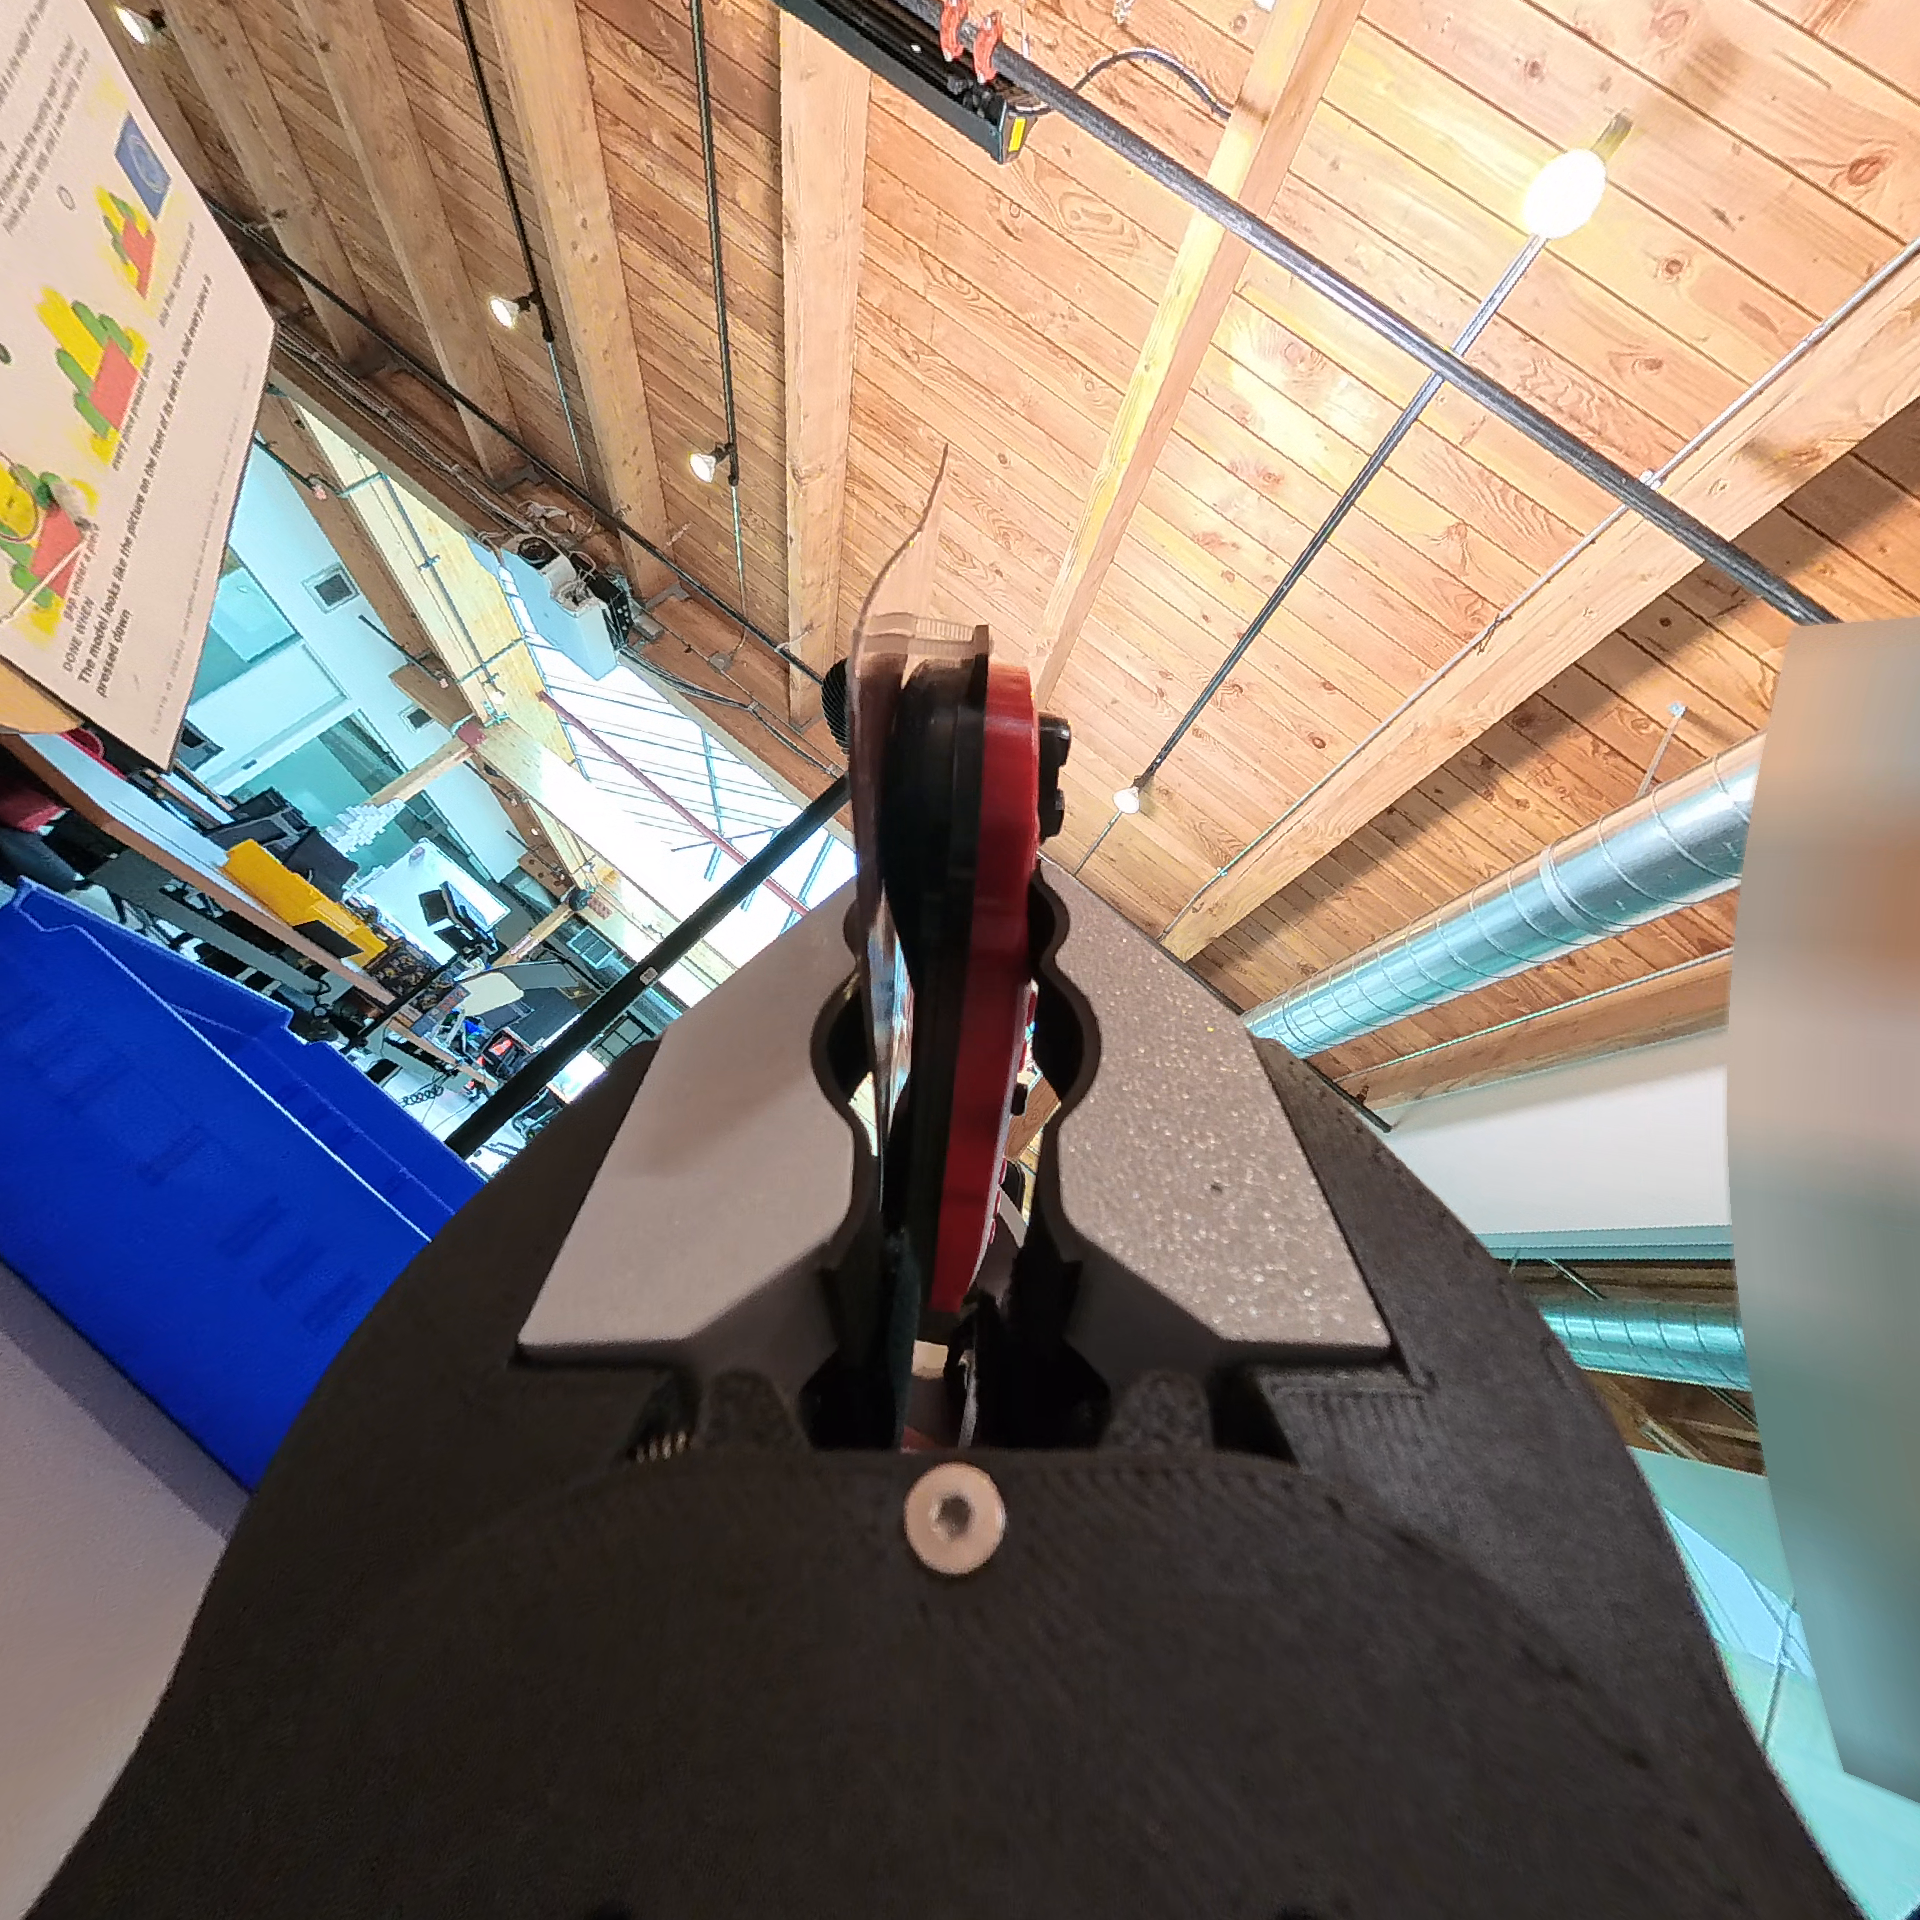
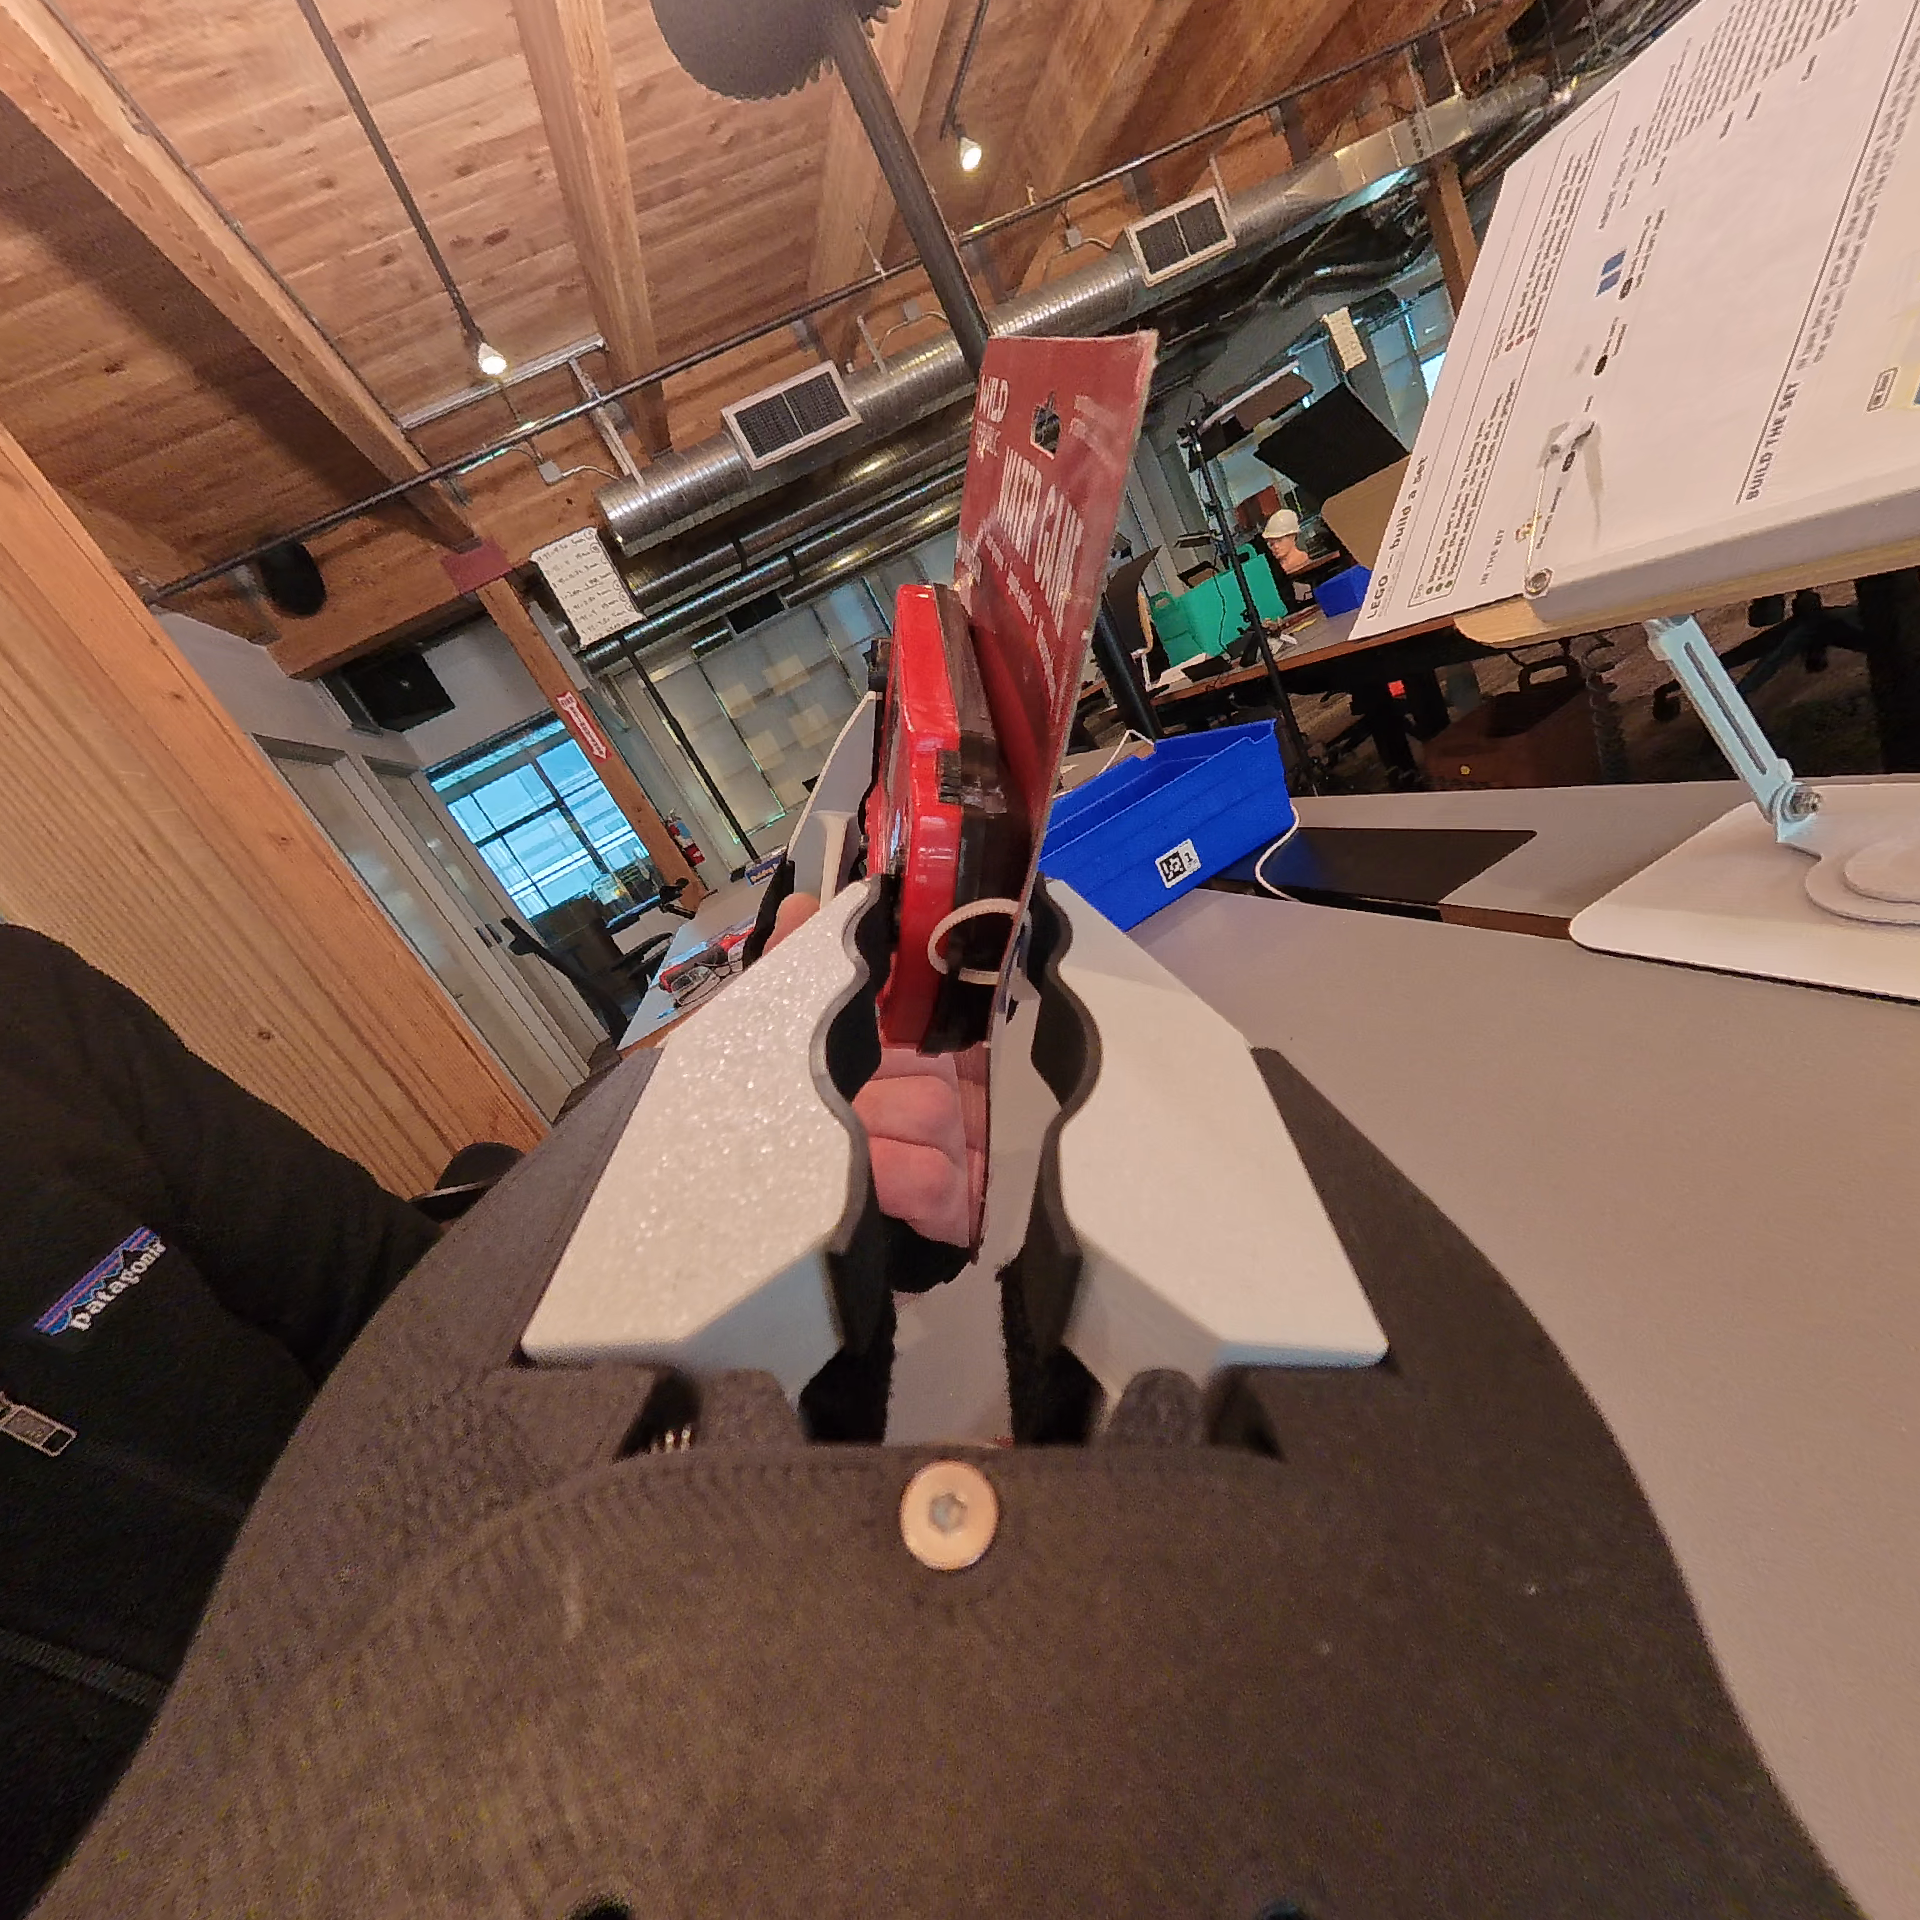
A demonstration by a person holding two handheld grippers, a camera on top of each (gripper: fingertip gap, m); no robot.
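While both of your grippers close on it, the red plastic handheld toy on its red printed backing card (image 2: 1023, 582) stands edge-on and upright. Your left gripper (image 1: 940, 1049) clamps the toy body; your right gripper (image 2: 951, 997) pinches the card's lower edge, likely steadying it. Beyond sits a blue plastic bin (image 2: 1174, 821) on the grey table (image 2: 1558, 1091).

Both claws grip the same carded toy from opposite sides: the left claw (image 1: 951, 935) points up at the ceiling beams (image 1: 1174, 343) with the toy (image 1: 982, 935) clamped between its fingers, and the right claw (image 2: 951, 925) pinches the toy (image 2: 920, 810) and its backing card (image 2: 1049, 540). A bin (image 2: 1174, 821) sits on the table (image 2: 1558, 1091) beyond the right claw. An instruction board (image 2: 1683, 312) stands on a stand (image 2: 1745, 894) to the right.
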